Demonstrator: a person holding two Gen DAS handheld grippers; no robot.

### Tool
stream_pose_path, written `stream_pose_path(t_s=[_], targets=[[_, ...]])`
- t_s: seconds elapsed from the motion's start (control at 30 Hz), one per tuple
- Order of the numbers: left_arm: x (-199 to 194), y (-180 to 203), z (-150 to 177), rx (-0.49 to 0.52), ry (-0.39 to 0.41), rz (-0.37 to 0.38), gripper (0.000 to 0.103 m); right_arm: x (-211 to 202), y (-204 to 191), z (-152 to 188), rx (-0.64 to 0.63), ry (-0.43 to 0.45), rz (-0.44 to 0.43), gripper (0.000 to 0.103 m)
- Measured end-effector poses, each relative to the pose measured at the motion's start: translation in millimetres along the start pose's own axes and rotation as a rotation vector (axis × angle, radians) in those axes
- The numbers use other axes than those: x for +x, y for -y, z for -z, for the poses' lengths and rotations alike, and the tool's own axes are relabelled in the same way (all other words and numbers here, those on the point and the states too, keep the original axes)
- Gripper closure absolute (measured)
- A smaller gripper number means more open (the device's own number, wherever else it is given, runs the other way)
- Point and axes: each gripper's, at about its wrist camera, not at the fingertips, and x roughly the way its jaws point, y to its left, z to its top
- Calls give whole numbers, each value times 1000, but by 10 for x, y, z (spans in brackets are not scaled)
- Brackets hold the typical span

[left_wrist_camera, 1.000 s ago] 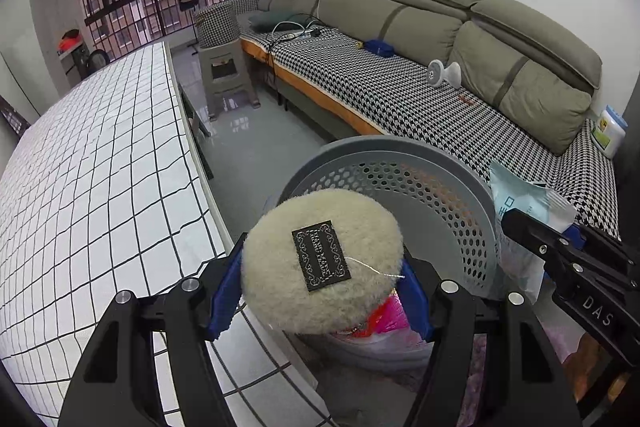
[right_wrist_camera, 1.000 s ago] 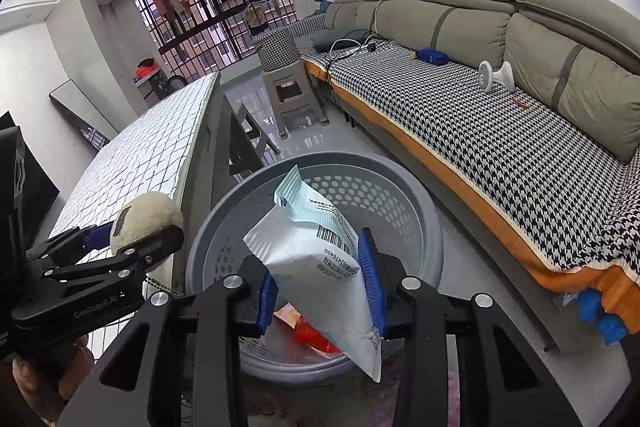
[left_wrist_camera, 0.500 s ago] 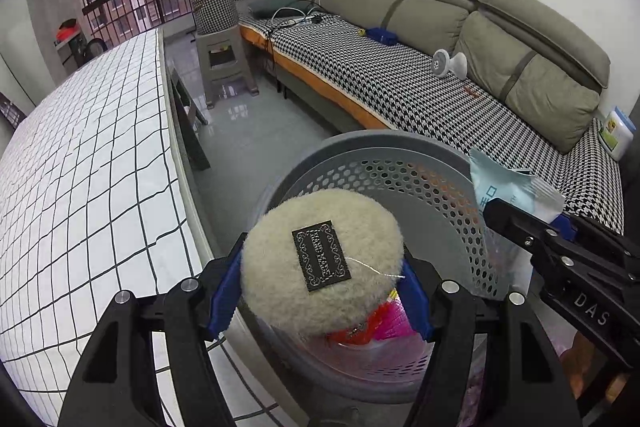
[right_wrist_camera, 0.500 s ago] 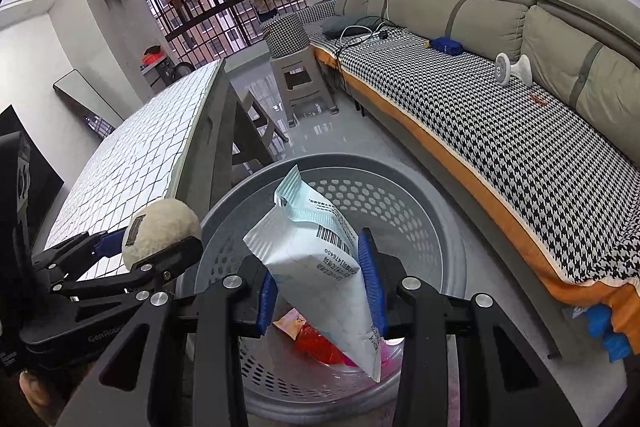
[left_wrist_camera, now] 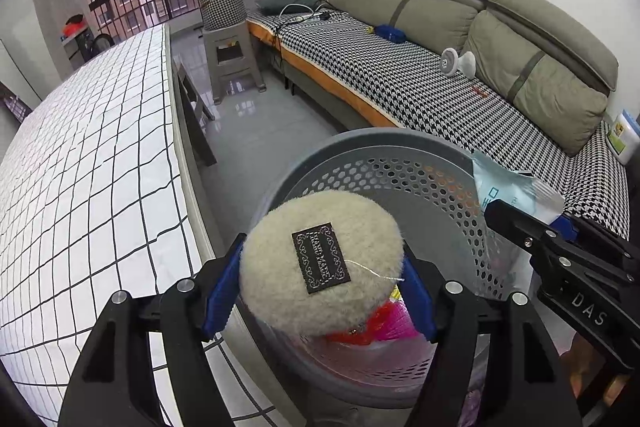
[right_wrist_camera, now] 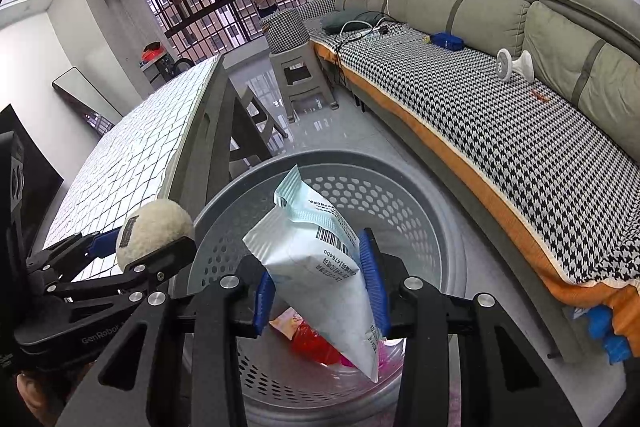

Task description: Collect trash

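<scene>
A round cream fluffy pad (left_wrist_camera: 272,267) with a black label sits between the blue pads of my left gripper (left_wrist_camera: 322,251), above the near rim of the grey perforated basket (left_wrist_camera: 384,139). The jaws are opening, and the pads still touch the pad's sides. My right gripper (right_wrist_camera: 316,255) holds a white and pale blue snack bag (right_wrist_camera: 320,279) over the basket's (right_wrist_camera: 400,195) inside. Its jaws are opening too, with the bag still hanging between the pads. Red and pink wrappers (right_wrist_camera: 312,347) lie on the basket floor. The left gripper (right_wrist_camera: 148,247) and its pad show at the basket's left rim.
A table with a white grid-pattern cloth (left_wrist_camera: 80,187) runs along the left, its edge beside the basket. A grey-green sofa with a houndstooth cover (left_wrist_camera: 440,87) lines the right. A grey plastic stool (left_wrist_camera: 232,63) stands on the glossy floor beyond.
Both grippers have drifted forward, so the basket now lies more directly beneath them. The fluffy pad has passed from the table's edge to over the basket's rim. Both loads stay between their pads.
</scene>
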Motion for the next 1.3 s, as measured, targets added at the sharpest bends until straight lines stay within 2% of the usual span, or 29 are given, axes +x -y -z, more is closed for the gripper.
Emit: stream_pose_path(t_s=[0.13, 0.27, 0.47, 0.67, 0.77, 1.3], targets=[[-6, 0, 1, -1, 3, -2, 31, -28, -22, 17, -5, 8, 8, 51], [-24, -16, -9, -7, 9, -9, 25, -56, -10, 21, 4, 15, 15, 47], [-44, -34, -13, -15, 9, -19, 25, -72, 4, 39, 12, 13, 28, 47], [-64, -45, -19, -22, 15, -33, 18, -76, 2, 60, 17, 11, 44, 47], [-66, -68, -8, -27, 15, -46, 17, -80, 11, 79, 24, 15, 53, 41], [-150, -101, 14, -43, 33, -78, 8, -162, -17, 111, 19, 14, 97, 40]])
